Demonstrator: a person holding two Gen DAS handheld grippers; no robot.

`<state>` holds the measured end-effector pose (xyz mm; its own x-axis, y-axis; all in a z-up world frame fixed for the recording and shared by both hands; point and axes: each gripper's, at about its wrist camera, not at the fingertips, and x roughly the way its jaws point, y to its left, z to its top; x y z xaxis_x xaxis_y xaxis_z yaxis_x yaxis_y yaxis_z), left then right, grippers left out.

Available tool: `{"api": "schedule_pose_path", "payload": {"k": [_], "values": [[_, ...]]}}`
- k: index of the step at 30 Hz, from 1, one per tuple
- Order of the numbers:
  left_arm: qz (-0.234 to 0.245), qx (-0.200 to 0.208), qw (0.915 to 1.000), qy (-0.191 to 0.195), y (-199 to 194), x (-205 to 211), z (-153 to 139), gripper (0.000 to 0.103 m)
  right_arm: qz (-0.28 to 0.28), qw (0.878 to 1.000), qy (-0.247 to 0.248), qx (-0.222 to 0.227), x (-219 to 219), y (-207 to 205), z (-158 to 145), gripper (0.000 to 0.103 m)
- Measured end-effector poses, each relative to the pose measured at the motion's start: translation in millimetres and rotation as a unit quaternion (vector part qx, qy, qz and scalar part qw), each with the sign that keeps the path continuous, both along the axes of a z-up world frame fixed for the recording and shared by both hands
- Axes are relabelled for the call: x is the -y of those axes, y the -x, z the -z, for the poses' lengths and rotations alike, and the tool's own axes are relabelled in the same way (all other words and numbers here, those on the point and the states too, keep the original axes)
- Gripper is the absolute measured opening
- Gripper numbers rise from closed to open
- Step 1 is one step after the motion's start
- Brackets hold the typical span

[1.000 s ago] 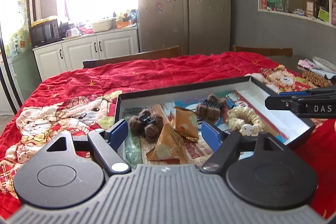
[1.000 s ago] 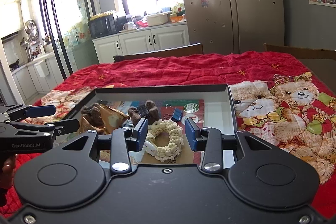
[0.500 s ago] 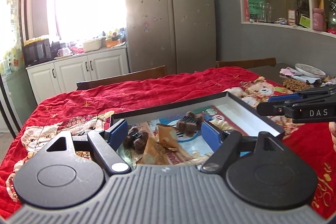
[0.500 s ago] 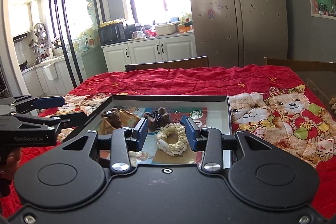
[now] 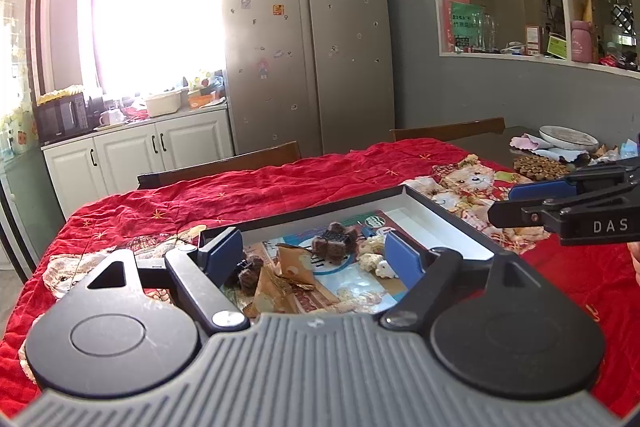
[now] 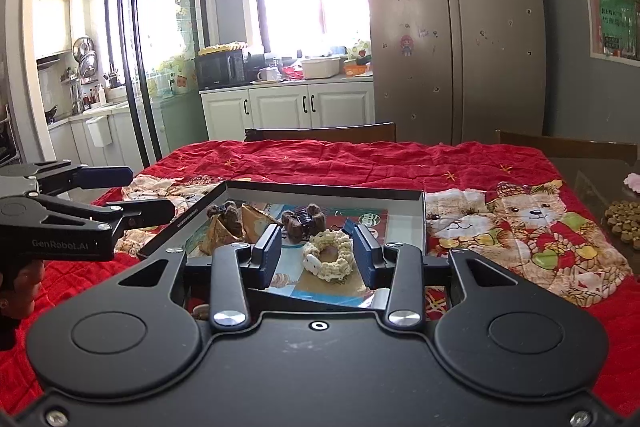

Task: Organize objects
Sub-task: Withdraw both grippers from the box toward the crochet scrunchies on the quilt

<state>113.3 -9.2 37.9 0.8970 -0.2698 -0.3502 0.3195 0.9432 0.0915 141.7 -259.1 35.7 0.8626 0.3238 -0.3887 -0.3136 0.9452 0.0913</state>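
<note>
A shallow black-rimmed tray [image 6: 423, 223] with a white inner wall lies on a red quilted cloth [image 6: 360, 159] printed with teddy bears. In the right wrist view its long axis runs left to right, the far rim level across the frame. In the left wrist view the same tray [image 5: 448, 215] sits skewed, its far right corner pointing up and to the right.

Inside it lie a cream knitted scrunchie [image 6: 330, 255], flat with its hole facing up, two brown furry hair claws [image 6: 302, 223], one further left by the tray's left wall, and a tan folded paper packet [image 6: 224, 231] between them. A printed sheet lines the tray floor; its writing is too small to read.

The right gripper [image 6: 316, 255] hangs above the tray's near edge, its blue pads partly apart and gripping nothing; the scrunchie shows between them but lies below, untouched. The left gripper [image 5: 312, 259] stands wide apart over the tray's near left part, also empty.

Each gripper appears in the other's view. The left one's side reads "GenRobot.AI", and the right one's side reads "DAS". A green notice on the shelf wall carries print I cannot read.
</note>
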Motion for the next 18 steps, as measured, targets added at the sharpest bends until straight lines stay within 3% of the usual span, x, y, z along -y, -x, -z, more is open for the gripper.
{"api": "schedule_pose_path", "payload": {"k": [10, 18], "values": [[0.023, -0.017, 0.9995, -0.016, 15.5, 8.3, 21.7, 0.087, -0.001, 1.0, 0.015, -0.002, 4.9, 20.2, 10.3, 0.039], [0.06, -0.045, 0.9961, -0.047, 21.0, 15.5, 55.8, 0.086, -0.023, 0.999, 0.025, -0.017, -10.2, 26.3, 38.9, 0.039]]}}
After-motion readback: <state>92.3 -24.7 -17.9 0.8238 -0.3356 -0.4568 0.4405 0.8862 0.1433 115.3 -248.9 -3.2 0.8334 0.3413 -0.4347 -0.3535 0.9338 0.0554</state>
